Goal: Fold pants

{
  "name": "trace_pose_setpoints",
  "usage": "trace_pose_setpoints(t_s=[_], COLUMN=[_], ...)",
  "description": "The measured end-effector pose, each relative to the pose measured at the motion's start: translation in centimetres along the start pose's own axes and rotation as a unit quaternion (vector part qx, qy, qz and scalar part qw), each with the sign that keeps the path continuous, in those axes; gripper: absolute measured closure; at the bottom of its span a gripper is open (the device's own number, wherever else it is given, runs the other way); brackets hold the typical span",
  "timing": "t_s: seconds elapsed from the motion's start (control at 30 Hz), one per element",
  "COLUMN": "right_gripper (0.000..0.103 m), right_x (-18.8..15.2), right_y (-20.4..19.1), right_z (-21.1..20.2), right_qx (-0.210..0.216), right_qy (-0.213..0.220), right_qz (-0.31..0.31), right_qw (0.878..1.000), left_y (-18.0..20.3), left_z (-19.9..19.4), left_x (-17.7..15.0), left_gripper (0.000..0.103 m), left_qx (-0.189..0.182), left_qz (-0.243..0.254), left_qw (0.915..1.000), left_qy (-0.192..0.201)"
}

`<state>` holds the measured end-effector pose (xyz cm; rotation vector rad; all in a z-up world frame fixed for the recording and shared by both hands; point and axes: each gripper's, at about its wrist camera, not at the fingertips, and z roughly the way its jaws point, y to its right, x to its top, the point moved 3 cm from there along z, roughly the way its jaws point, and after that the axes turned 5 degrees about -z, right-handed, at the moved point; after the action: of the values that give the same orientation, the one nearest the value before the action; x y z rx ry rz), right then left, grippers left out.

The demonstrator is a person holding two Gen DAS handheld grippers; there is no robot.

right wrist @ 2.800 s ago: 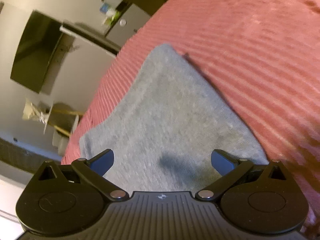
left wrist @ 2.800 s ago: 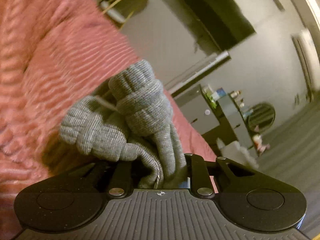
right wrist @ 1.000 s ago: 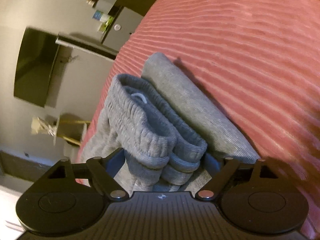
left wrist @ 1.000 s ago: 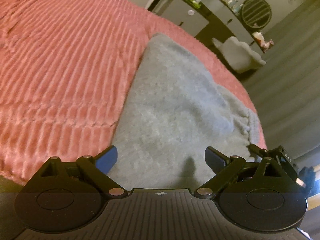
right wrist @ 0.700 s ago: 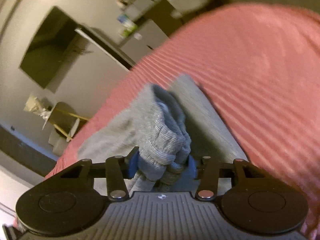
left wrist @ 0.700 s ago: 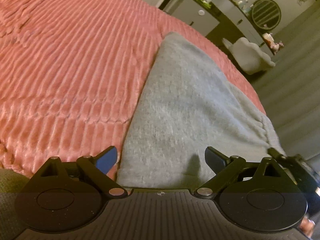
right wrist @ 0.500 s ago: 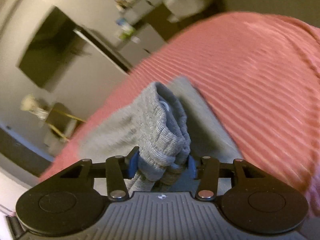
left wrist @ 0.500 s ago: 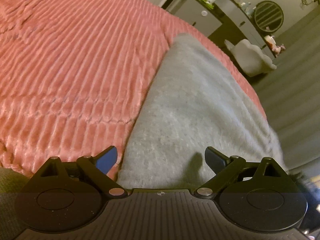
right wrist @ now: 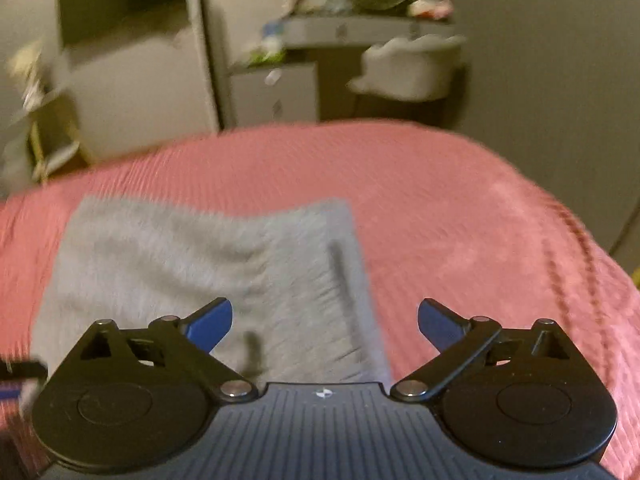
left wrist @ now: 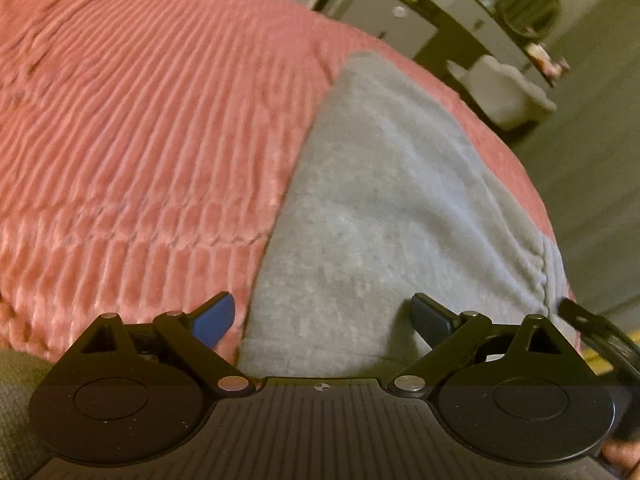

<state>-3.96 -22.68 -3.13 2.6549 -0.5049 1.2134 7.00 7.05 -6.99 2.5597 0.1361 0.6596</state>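
Note:
The grey pants (left wrist: 372, 208) lie folded in a flat block on the pink ribbed bedspread (left wrist: 140, 120). A ribbed band shows at their right edge. My left gripper (left wrist: 322, 314) is open and empty, just above the near edge of the pants. In the right wrist view the pants (right wrist: 208, 264) lie below and left of my right gripper (right wrist: 325, 320), which is open and empty above their near right corner. The view is blurred.
The bedspread (right wrist: 460, 220) ends at a rounded far edge. Beyond it stand a grey cabinet (right wrist: 276, 88), a white chair (right wrist: 408, 64) and a desk with a round mirror (left wrist: 528, 4). The other gripper's tip (left wrist: 592, 328) shows at the right edge.
My right gripper was shut on the bunched ribbed end of the pants; it has let go, opened and swung back. The pants now lie flat. My left gripper stayed open, shifting slightly.

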Motion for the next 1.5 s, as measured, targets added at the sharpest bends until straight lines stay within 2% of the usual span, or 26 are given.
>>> trace_pose_setpoints(t_s=[0.1,0.13,0.2,0.27,0.37,0.43,0.53,0.63,0.7,0.77,0.83,0.93,1.03,1.1,1.17,1.23,1.37,1.43,1.5], right_gripper=[0.004,0.004,0.004,0.004,0.004,0.004,0.004,0.004,0.004,0.004,0.004,0.004,0.004,0.004,0.004,0.004,0.004,0.004,0.004], right_x=[-0.1,-0.2,-0.2,0.4,0.7,0.5,0.3,0.3,0.4,0.3,0.1,0.0,-0.2,-0.1,-0.1,-0.1,-0.2,-0.3,-0.3], right_y=[-1.6,-2.0,-2.5,-2.1,1.1,2.0,1.2,0.6,0.9,1.1,1.9,2.5,2.8,2.8,2.6,2.5,2.7,3.0,3.3], right_z=[1.4,1.9,3.4,4.5,3.8,3.4,2.2,2.0,3.8,4.5,4.9,5.5,5.7,6.2,6.2,6.5,6.5,6.7,6.8], right_qx=[0.002,-0.008,-0.037,-0.027,-0.048,-0.025,-0.038,-0.031,-0.039,-0.031,-0.016,-0.003,0.003,0.004,0.005,0.005,0.011,0.016,0.019], right_qy=[-0.014,-0.014,-0.041,-0.056,-0.039,-0.034,-0.012,-0.005,-0.037,-0.059,-0.063,-0.069,-0.075,-0.076,-0.077,-0.080,-0.081,-0.084,-0.085], right_qz=[-0.034,-0.050,-0.073,-0.047,0.033,0.064,0.039,0.028,0.022,0.037,0.066,0.088,0.096,0.096,0.093,0.091,0.099,0.108,0.115], right_qw=[0.999,0.999,0.996,0.997,0.998,0.997,0.998,0.999,0.998,0.997,0.996,0.994,0.993,0.992,0.993,0.993,0.992,0.991,0.990], left_y=[0.8,1.0,1.3,1.2,0.9,1.2,2.5,4.5,5.5,6.2,6.3,6.3,5.3,4.5,4.7,4.7,4.8,4.8,4.6], left_z=[0.2,0.4,0.7,1.0,1.2,0.5,-1.3,-1.6,-0.9,-0.1,0.9,2.3,3.8,4.8,5.7,5.4,4.4,3.5,2.6], left_x=[-0.4,-0.5,-0.5,-0.5,-0.3,-0.1,0.5,1.2,1.4,1.4,1.2,1.5,1.7,1.6,0.9,0.8,0.6,0.4,0.3], left_gripper=[0.005,0.005,0.005,0.005,0.004,0.005,0.005,0.005,0.005,0.005,0.005,0.005,0.005,0.005,0.000,0.000,0.000,0.000,0.000], left_qx=[0.026,0.033,0.037,0.042,0.044,0.022,-0.041,-0.042,-0.045,-0.087,-0.116,-0.130,-0.090,-0.013,0.058,0.066,0.094,0.101,0.104], left_qz=[0.032,0.039,0.046,0.043,0.028,0.031,0.061,0.113,0.144,0.164,0.163,0.160,0.162,0.177,0.208,0.203,0.216,0.210,0.198], left_qw=[0.9991,0.9987,0.9982,0.9982,0.9986,0.9993,0.9955,0.9894,0.9854,0.9803,0.9787,0.9783,0.9824,0.9837,0.9755,0.9758,0.9686,0.9690,0.9723], left_qy=[0.006,0.005,0.004,-0.003,-0.009,0.007,0.058,0.081,0.078,0.067,0.047,0.021,0.019,0.031,0.042,0.048,0.078,0.081,0.066])
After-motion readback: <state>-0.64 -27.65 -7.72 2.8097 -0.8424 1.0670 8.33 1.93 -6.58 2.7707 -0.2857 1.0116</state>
